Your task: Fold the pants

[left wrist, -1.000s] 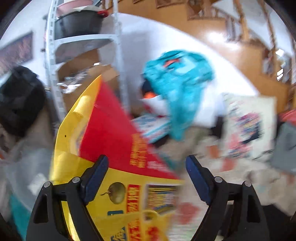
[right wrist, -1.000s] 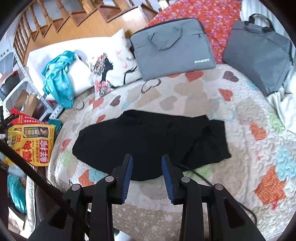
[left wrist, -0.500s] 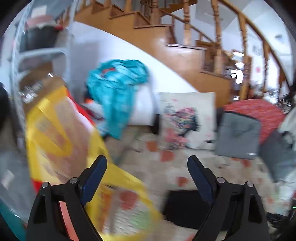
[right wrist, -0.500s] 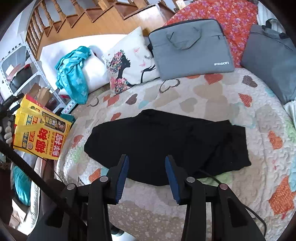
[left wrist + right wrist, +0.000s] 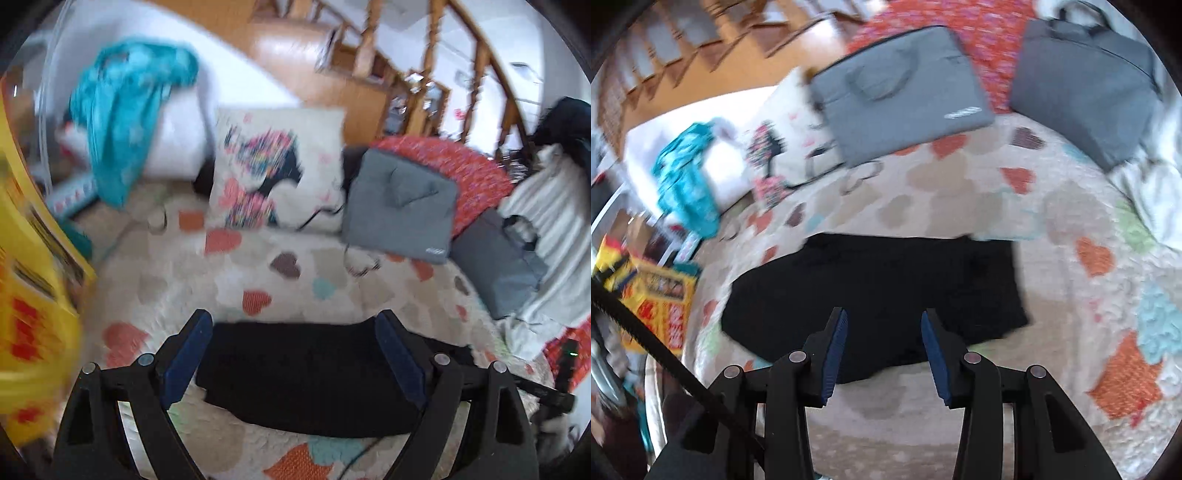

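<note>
Black pants [image 5: 879, 291] lie spread flat on a heart-patterned quilt [image 5: 960, 199]. They also show in the left wrist view [image 5: 306, 373]. My left gripper [image 5: 291, 332] is open and empty, hovering above the near edge of the pants. My right gripper [image 5: 882, 326] is open and empty, above the front edge of the pants, not touching them.
Two grey laptop bags [image 5: 901, 92] [image 5: 1086, 85] and a printed pillow [image 5: 775, 155] lie at the back of the quilt. A teal cloth [image 5: 687, 184] hangs at the back left. A yellow and red bag [image 5: 653, 299] stands left of the bed. A wooden staircase [image 5: 369, 55] rises behind.
The left gripper has swung right from the yellow bag to face the pants. The right gripper has opened wider and moved closer to the pants.
</note>
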`<state>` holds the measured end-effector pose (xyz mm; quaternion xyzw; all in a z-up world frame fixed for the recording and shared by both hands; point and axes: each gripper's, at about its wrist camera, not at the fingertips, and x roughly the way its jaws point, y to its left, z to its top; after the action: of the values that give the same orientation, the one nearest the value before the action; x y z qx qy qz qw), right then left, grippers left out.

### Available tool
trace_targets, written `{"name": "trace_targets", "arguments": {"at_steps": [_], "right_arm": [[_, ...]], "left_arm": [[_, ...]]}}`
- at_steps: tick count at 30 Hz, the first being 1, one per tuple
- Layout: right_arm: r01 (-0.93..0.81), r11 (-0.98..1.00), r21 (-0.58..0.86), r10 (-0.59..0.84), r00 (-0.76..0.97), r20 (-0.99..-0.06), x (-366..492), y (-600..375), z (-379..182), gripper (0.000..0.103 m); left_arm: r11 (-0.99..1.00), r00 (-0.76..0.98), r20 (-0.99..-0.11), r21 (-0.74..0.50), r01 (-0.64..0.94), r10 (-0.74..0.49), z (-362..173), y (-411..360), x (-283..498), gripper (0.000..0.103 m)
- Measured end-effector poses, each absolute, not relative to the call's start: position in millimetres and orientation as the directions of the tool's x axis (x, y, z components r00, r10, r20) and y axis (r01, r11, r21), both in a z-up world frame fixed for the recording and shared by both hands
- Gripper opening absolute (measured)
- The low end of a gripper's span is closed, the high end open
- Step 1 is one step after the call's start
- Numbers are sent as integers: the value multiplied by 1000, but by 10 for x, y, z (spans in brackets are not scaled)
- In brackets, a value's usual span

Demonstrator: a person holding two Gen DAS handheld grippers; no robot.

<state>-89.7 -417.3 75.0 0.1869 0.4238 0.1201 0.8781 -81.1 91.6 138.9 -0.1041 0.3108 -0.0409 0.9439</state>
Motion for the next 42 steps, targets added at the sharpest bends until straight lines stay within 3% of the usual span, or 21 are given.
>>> {"name": "trace_targets", "arguments": {"at_steps": [5, 13, 18, 19, 20, 21, 25, 32, 33, 35, 38, 42], "right_arm": [[7, 928, 373, 296, 594, -748, -616, -4393, 606, 46], [59, 908, 415, 319, 545, -775, 114, -4130, 331, 46], [87, 953, 290, 221, 452, -864, 438, -3814, 167, 48], [77, 960, 271, 211, 439, -873, 449, -3777, 154, 35], [58, 962, 267, 217, 429, -877, 449, -3751, 157, 8], [47, 963, 265, 221, 426, -877, 436, -3741, 178, 7], [62, 975, 212, 154, 501, -852, 274, -3927, 447, 6], [252, 967, 37, -104, 523, -846, 72, -4463, 577, 8], [256, 964, 70, -80, 534, -842, 45, -4497, 594, 11], [237, 959, 157, -2, 560, -829, -49, -4541, 635, 35], [162, 967, 197, 78, 546, -834, -148, -4391, 606, 36], [152, 920, 360, 237, 517, -823, -134, -4271, 497, 36]], "left_arm": [[951, 701, -689, -305, -51, -183, 593, 946, -282, 89], [980, 651, -755, -181, -83, -84, -113, 862, -63, 89], [985, 603, -797, -140, -106, -48, -346, 880, -2, 89], [987, 604, -796, -123, -103, -36, -349, 853, -9, 89], [990, 605, -796, -102, -101, -20, -355, 822, -17, 89], [991, 605, -796, -83, -101, -5, -365, 793, -24, 89], [993, 592, -806, -59, -105, 14, -395, 739, -35, 89], [990, 583, -812, -87, -112, -5, -384, 749, -52, 89], [989, 584, -812, -93, -114, -9, -380, 756, -62, 89], [988, 590, -807, -99, -115, -12, -359, 757, -95, 89], [986, 605, -796, -119, -114, -26, -305, 761, -156, 89], [982, 612, -789, -152, -109, -54, -267, 741, -202, 89]]}}
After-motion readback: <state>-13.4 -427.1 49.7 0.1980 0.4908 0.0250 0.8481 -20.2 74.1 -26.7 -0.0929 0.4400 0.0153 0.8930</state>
